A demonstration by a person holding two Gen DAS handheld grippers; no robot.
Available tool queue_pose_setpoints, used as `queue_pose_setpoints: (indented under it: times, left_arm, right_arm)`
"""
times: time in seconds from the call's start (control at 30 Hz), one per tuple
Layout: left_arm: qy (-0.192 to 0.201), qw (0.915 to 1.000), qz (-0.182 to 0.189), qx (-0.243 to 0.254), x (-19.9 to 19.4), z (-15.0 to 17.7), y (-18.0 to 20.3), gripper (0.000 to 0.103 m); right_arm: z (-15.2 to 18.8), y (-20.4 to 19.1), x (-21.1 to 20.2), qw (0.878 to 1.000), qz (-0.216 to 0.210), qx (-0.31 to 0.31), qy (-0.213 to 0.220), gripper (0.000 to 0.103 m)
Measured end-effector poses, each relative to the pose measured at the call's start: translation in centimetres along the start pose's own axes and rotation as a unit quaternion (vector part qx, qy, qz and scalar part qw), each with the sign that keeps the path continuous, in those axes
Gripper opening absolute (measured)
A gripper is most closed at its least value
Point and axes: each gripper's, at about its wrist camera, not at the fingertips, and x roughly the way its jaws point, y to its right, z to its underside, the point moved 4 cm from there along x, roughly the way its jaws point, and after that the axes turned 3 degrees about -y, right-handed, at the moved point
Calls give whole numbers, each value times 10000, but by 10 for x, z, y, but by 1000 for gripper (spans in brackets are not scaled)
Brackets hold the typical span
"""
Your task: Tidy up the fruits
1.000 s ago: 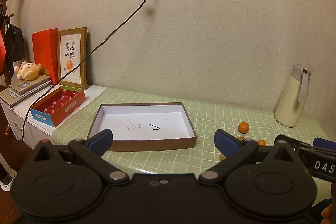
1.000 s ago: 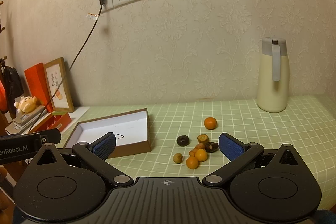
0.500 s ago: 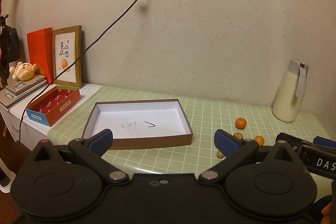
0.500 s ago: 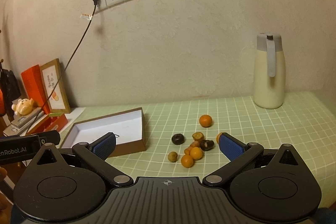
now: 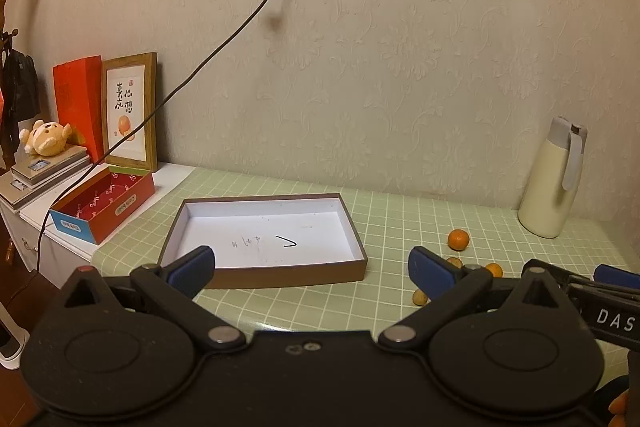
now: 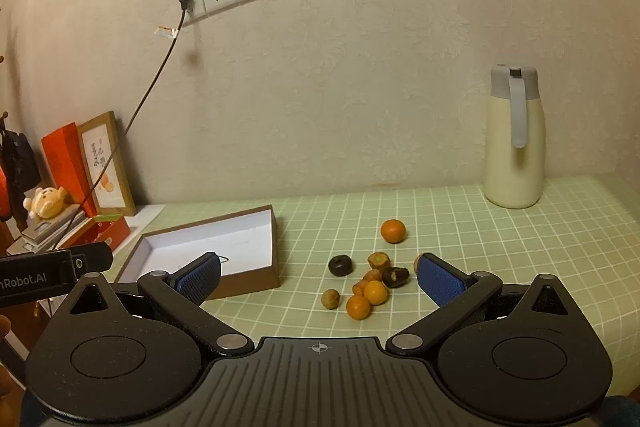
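Observation:
A shallow brown box with a white inside [image 5: 264,239] lies empty on the green checked table; it also shows in the right wrist view [image 6: 208,247]. Several small fruits lie right of it: an orange one [image 6: 393,230] set apart, a dark one [image 6: 340,265], a tan one [image 6: 330,298] and a cluster of orange ones [image 6: 366,299]. My left gripper [image 5: 310,267] is open and empty, above the box's near edge. My right gripper [image 6: 318,277] is open and empty, held before the fruit cluster.
A cream thermos [image 6: 514,147] stands at the back right by the wall. A red and blue box [image 5: 102,203], a framed picture [image 5: 128,115] and a plush toy [image 5: 44,143] sit on a white cabinet at the left. A black cable [image 5: 192,79] hangs from the wall socket.
Both grippers have drawn back and risen slightly; the box and fruits sit a little farther and lower in view. Both stay open.

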Motion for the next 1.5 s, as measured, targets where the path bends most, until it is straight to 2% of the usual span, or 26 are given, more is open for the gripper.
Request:
queue_pose_setpoints:
  times: [0.37, 0.7, 0.93, 1.03, 1.17, 1.33, 1.4, 1.5]
  left_arm:
    - [7, 9999, 5, 111, 5, 1, 4, 97]
    - [-44, 9982, 82, 591, 33, 18, 18, 97]
    - [-65, 9918, 499, 1171, 66, 31, 43, 97]
    - [-36, 9874, 642, 1448, 83, 38, 57, 92]
    - [-148, 9842, 876, 1530, 106, 43, 67, 88]
    - [-250, 9813, 1002, 1627, 134, 45, 77, 87]
    - [-284, 9792, 1039, 1720, 145, 47, 82, 84]
    - [-421, 9764, 1166, 1771, 163, 50, 89, 73]
  right_arm:
    - [3, 5, 2, 10000, 57, -4, -25, 103]
    - [25, 41, 20, 9986, 516, -116, -70, 103]
    - [29, 79, 40, 9976, 689, 49, -58, 103]
    - [26, 97, 54, 9978, 618, 218, -139, 103]
    - [23, 119, 72, 9960, 716, 392, -354, 103]
    - [17, 131, 89, 9958, 754, 234, -463, 103]
    - [15, 133, 97, 9961, 687, 218, -515, 103]
    - [11, 133, 107, 9965, 666, 224, -449, 103]
